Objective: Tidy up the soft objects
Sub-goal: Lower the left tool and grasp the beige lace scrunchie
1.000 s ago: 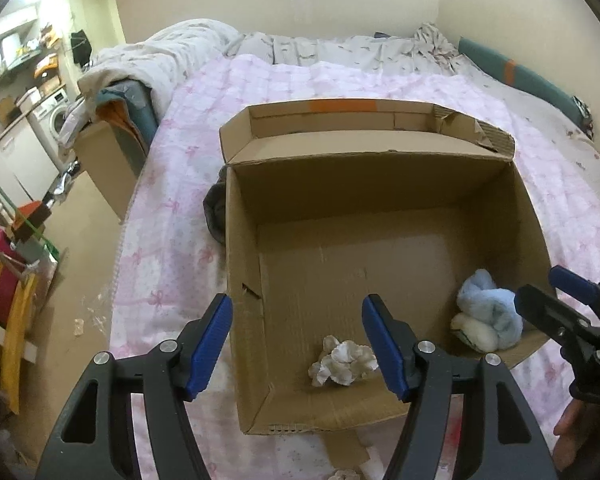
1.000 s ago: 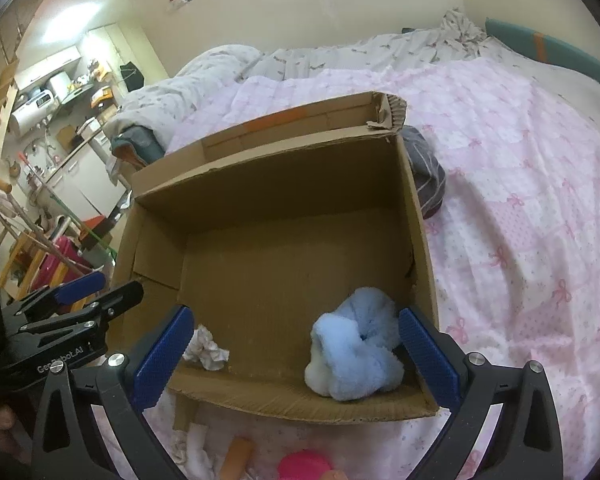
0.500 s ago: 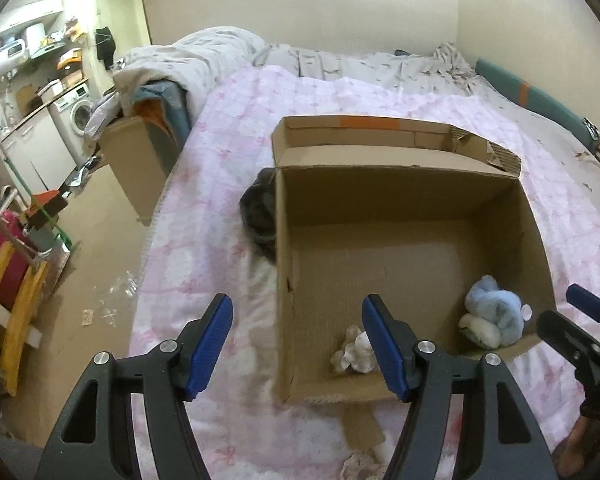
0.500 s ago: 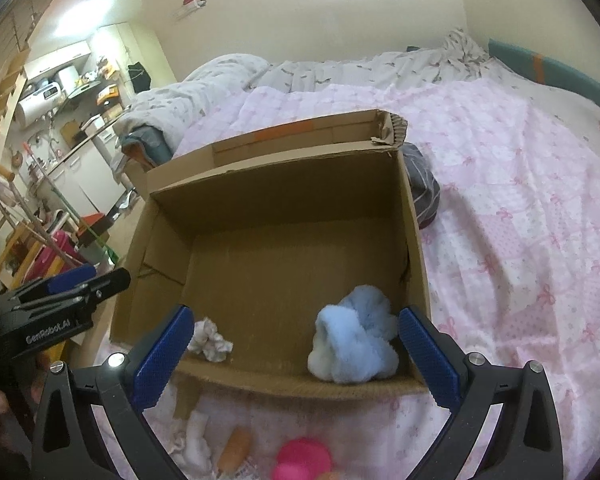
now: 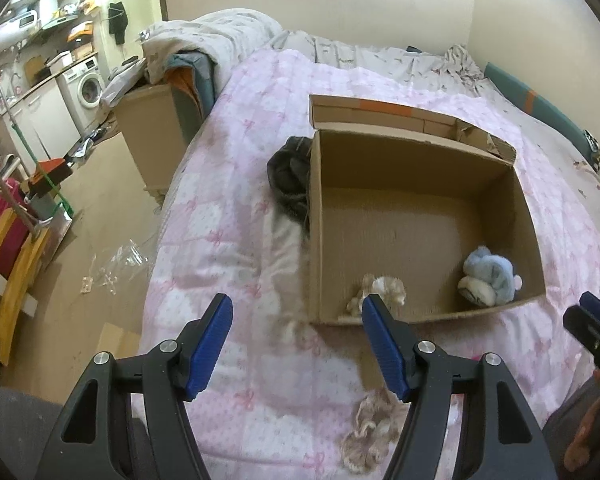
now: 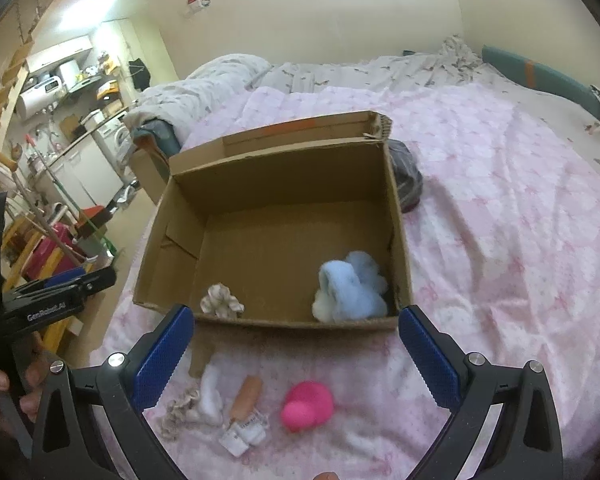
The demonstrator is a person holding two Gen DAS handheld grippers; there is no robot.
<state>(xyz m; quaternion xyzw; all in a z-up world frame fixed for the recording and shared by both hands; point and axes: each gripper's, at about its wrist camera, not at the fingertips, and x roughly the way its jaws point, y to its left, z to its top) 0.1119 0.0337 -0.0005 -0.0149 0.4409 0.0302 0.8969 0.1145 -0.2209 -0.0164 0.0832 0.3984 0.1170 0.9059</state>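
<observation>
An open cardboard box (image 6: 398, 216) (image 5: 315, 240) sits on the pink bed. Inside lie a light blue plush (image 6: 350, 288) (image 5: 488, 276) and a beige scrunchie (image 6: 221, 305) (image 5: 382, 288). In front of the box lie a pink round toy (image 6: 307, 402), a tan tube-shaped toy (image 6: 246, 398), a white soft piece (image 6: 210, 396) and a beige scrunchie (image 6: 178, 410) (image 5: 370, 436). My left gripper (image 5: 296, 350) is open and empty, before the box's left corner. My right gripper (image 6: 296, 354) is open and empty, above the loose items.
A dark grey garment (image 5: 290, 176) (image 6: 408, 176) lies against the box's far side. The bed's left edge (image 5: 156, 260) drops to a floor with a brown box (image 5: 152, 132) and yellow rack (image 5: 8, 280). A rumpled duvet (image 6: 204, 88) lies at the bed's head.
Both grippers have pulled back from the box toward the bed's near edge. The loose items in front of the box have come into view. Both stay open.
</observation>
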